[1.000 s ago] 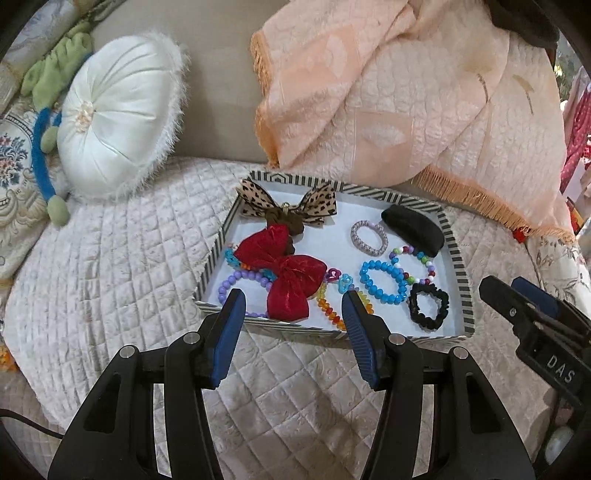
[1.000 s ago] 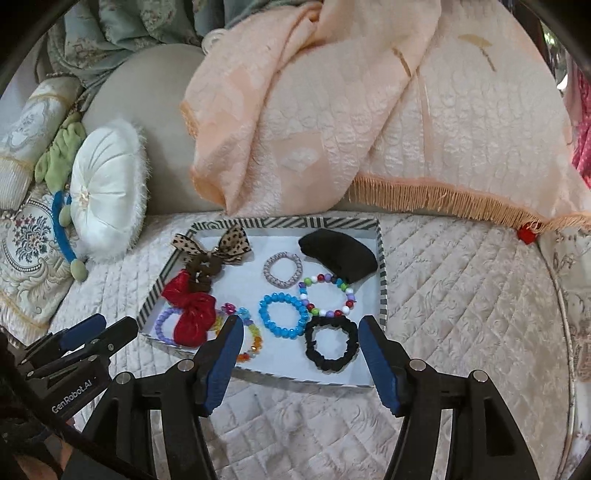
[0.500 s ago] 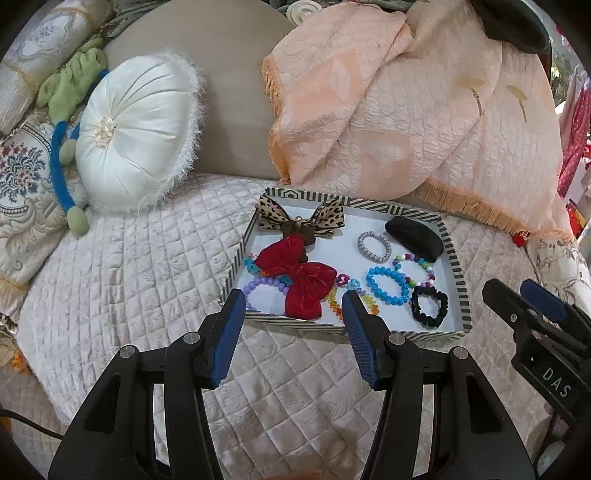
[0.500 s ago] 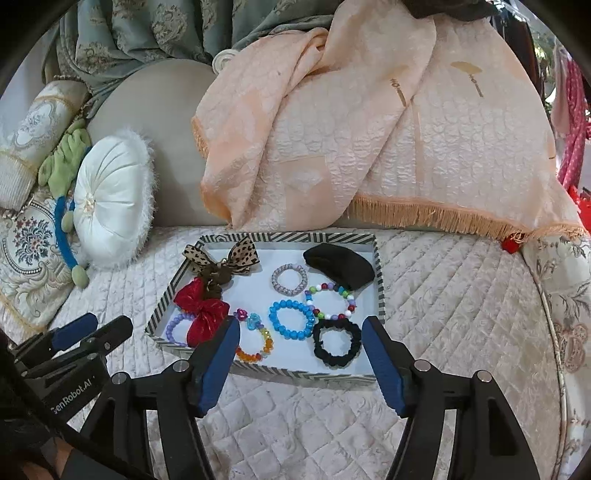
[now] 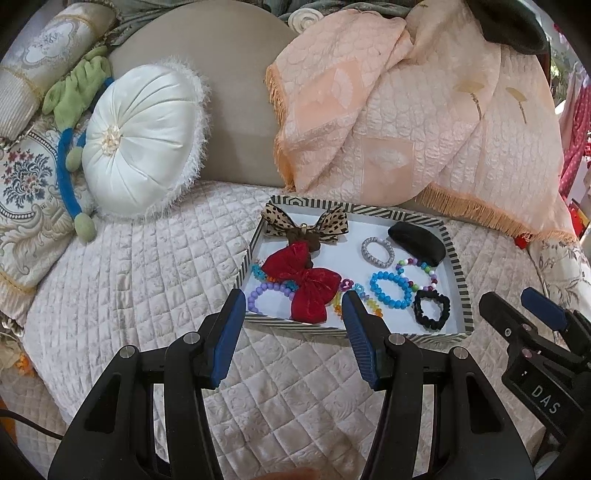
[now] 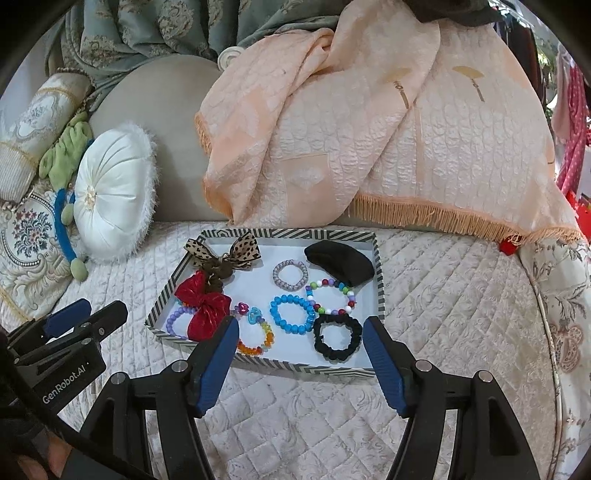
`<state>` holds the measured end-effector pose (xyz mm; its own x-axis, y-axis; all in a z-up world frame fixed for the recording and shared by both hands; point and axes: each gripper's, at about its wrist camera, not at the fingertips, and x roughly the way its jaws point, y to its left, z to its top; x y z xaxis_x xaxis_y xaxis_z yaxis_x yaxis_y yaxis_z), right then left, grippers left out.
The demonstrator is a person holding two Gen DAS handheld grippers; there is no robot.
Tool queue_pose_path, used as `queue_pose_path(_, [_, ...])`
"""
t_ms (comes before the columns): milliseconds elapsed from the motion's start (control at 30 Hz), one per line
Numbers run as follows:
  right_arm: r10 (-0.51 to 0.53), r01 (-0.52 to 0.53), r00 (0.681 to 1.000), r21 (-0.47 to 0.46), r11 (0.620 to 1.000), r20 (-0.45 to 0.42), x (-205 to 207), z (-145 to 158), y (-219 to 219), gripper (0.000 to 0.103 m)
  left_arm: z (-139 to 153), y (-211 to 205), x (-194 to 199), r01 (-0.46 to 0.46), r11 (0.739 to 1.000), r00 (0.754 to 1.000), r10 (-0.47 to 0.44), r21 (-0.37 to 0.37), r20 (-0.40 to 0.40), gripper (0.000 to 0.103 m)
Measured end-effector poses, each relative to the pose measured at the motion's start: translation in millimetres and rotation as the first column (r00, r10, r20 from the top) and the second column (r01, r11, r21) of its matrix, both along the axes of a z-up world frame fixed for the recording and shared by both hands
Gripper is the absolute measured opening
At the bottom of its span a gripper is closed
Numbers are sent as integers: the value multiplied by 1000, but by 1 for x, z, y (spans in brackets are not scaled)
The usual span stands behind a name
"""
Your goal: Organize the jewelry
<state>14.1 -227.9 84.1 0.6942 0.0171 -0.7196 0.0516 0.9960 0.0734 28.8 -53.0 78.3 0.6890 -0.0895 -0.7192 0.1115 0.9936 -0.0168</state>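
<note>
Where green drapery (image 6: 155, 33) shows, right view only.

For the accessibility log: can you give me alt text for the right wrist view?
The open right gripper hangs empty over a quilted cushion, just short of a striped tray holding bead bracelets, a black scrunchie, a red bow and a leopard bow. The left gripper shows at the left edge.
</note>
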Motion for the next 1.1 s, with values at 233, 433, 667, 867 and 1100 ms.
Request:
queue_pose_path(233, [4, -4, 1000, 5, 1000, -4, 0, -1, 0, 67, -1, -1, 2, -3, 1000, 1000, 3, 8, -1, 54])
queue_pose_path(433, [10, -10, 1000, 8, 1000, -13, 2, -4, 1, 67, -2, 1, 3, -6, 1000, 1000, 6, 19, 4, 54])
queue_pose_path(667, [16, -16, 1000, 3, 1000, -21, 2, -5, 2, 67, -2, 0, 3, -8, 1000, 1000, 8, 23, 5, 54])
queue_pose_path(867, [19, -19, 999, 2, 1000, -33, 3, -8, 3, 68, -2, 1, 2, -10, 1000, 1000, 10, 22, 5, 54])
queue_pose_path(1100, [20, -20, 999, 1, 1000, -35, 4, -8, 3, 68, -2, 0, 3, -9, 1000, 1000, 8, 24, 7, 54])
